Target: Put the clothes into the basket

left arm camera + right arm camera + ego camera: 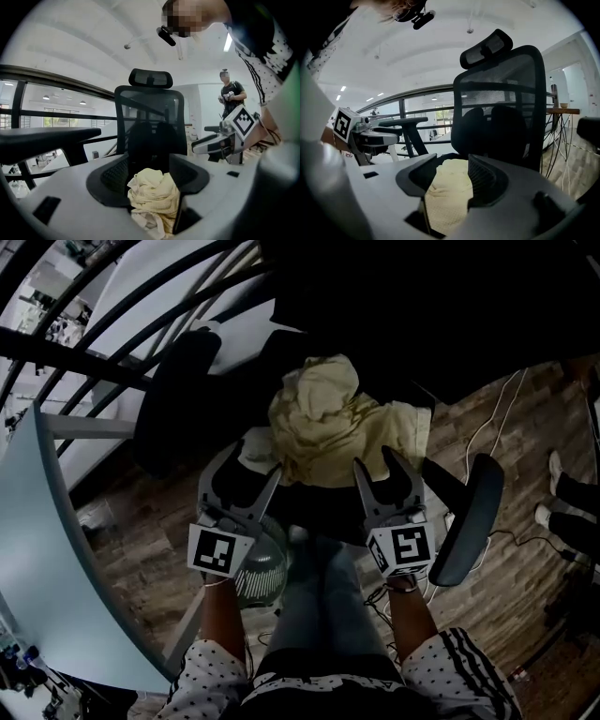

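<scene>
Head view, left gripper (255,461) and right gripper (373,457) jaws released, yellow cloth (328,418) on chair (394,324) ahead, armrests (469,512) flanking

head view looks down; gripper views face the chair (501,93).

Pale-yellow clothes (323,423), blk mesh chair (501,93), polka-dot sleeve (211,676), brown wood floor (141,540).

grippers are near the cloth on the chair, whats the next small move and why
Probably ease the left gripper and right gripper forward and close them on the yellow cloth: both stand open at its near edge, and it lies heaped on the chair, not gripped.
</scene>
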Available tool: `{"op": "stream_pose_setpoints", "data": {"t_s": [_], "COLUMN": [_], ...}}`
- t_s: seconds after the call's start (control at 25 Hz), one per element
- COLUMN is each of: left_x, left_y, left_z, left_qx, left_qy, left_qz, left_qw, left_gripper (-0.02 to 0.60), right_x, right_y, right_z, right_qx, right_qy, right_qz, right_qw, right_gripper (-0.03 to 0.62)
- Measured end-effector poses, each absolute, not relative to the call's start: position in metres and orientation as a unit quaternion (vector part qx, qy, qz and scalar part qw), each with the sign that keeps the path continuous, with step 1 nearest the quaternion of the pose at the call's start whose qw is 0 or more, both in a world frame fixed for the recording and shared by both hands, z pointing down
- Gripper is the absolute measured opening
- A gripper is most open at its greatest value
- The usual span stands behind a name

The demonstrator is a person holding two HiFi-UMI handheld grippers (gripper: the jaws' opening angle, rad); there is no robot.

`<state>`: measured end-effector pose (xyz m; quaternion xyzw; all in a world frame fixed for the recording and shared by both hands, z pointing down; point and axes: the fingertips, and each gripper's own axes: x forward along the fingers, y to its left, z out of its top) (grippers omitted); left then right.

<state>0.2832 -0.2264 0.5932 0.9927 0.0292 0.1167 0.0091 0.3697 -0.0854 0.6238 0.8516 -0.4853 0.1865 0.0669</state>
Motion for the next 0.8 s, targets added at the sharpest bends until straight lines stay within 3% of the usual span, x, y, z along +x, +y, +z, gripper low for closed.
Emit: {"op": "stream_pose_setpoints", "data": {"t_s": [0.6, 0.8], "left_x": [0.311, 0.317], "left_y": [-0.226, -0.229], "left_z": [0.709, 0.74], "left_qx": [0.972, 0.959], "left_qy": [0.041, 0.048], "left_qz": [0.227, 0.277], "left_qw": [0.04, 0.02], "left_gripper": [0.268, 0.268], "right_x": [0.387, 0.392], "right_y": [-0.097, -0.099], "right_z": [0.714, 0.736], "right_qx": [0.827, 0.818], "right_qy": [-0.497, -0.496], "right_qz": [0.239, 0.264], "right_qw": [0.114, 0.124], "right_gripper": [0.216, 0.222]}}
